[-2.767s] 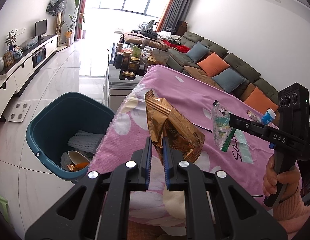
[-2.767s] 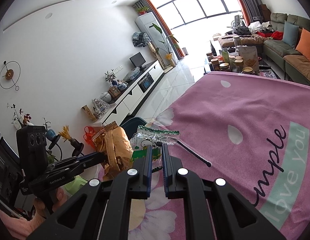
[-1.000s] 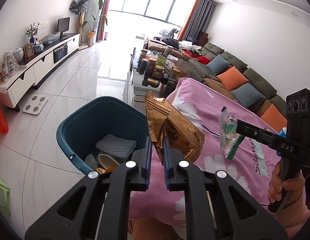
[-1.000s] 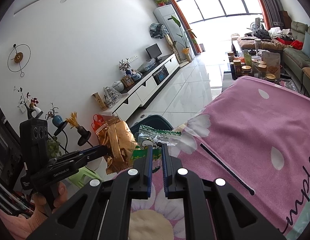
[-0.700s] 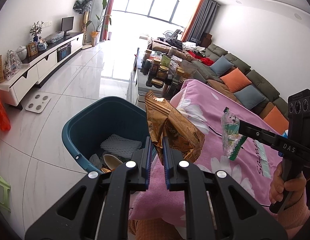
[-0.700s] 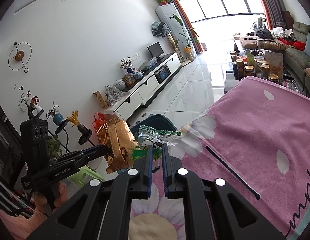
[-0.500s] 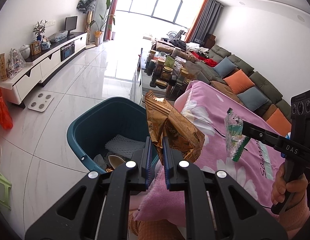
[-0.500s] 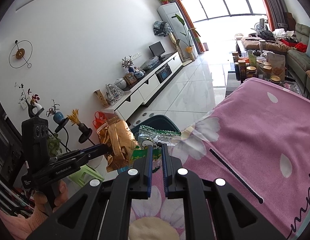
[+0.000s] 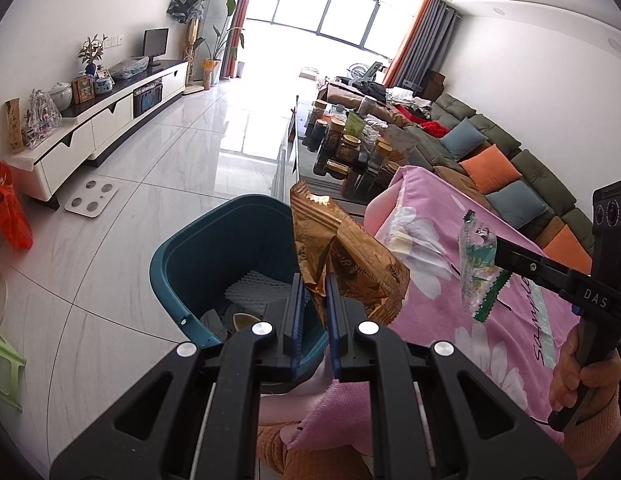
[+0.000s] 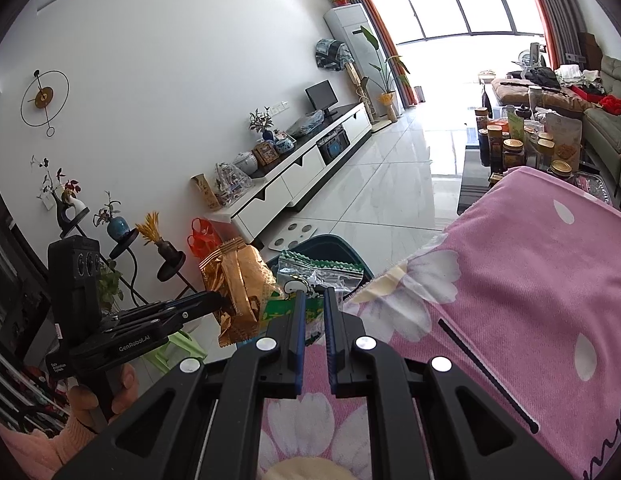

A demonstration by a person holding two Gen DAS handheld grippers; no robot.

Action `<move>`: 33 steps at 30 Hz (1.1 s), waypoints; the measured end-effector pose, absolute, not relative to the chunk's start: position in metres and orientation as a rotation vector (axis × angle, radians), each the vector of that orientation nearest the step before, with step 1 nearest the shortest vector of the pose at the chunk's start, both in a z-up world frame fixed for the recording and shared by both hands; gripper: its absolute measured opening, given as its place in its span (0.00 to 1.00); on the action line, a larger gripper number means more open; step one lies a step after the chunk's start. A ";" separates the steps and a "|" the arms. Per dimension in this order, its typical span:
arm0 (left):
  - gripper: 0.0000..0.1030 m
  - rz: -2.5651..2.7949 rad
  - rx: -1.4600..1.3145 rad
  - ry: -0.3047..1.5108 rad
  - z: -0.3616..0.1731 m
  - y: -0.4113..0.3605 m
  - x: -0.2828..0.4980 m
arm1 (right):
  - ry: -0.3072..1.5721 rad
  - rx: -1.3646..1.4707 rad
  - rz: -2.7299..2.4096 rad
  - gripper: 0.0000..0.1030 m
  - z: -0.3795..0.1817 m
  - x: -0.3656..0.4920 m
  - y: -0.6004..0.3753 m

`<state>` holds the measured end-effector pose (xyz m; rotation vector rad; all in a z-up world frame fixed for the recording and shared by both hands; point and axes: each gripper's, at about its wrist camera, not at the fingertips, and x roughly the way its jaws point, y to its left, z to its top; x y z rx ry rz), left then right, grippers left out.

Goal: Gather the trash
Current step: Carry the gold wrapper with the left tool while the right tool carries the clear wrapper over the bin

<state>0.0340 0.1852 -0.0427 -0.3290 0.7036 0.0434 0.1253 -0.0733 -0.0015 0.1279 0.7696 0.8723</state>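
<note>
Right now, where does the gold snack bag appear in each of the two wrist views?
Left wrist view: the gold snack bag is at centre, pinched in the left gripper, in front of the teal bin.
Right wrist view: the gold snack bag is at lower left, held by the left gripper.
Shared landmark: the teal bin beside the pink cloth.

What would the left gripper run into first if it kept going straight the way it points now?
Most likely the teal bin: the left gripper, shut on the gold wrapper, points down over its near rim toward the white foam netting inside. Depth is uncertain.
</note>
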 end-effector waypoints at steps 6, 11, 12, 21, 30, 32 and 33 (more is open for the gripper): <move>0.11 0.059 -0.331 0.706 -0.044 0.186 0.037 | 0.775 0.118 0.873 0.08 -0.001 0.126 -0.065; 0.11 0.073 -0.327 0.712 -0.047 0.188 0.039 | 0.786 0.112 0.877 0.08 -0.002 0.128 -0.060; 0.11 0.076 -0.326 0.713 -0.047 0.188 0.039 | 0.788 0.110 0.877 0.08 -0.002 0.128 -0.058; 0.11 0.101 -0.325 0.729 -0.053 0.190 0.046 | 0.807 0.090 0.880 0.08 -0.004 0.133 -0.045; 0.11 0.123 -0.324 0.740 -0.056 0.194 0.049 | 0.826 0.069 0.886 0.08 -0.009 0.136 -0.030; 0.11 0.127 -0.325 0.742 -0.057 0.193 0.050 | 0.829 0.064 0.886 0.08 -0.010 0.137 -0.026; 0.11 0.129 -0.325 0.744 -0.058 0.193 0.051 | 0.829 0.062 0.886 0.08 -0.010 0.138 -0.024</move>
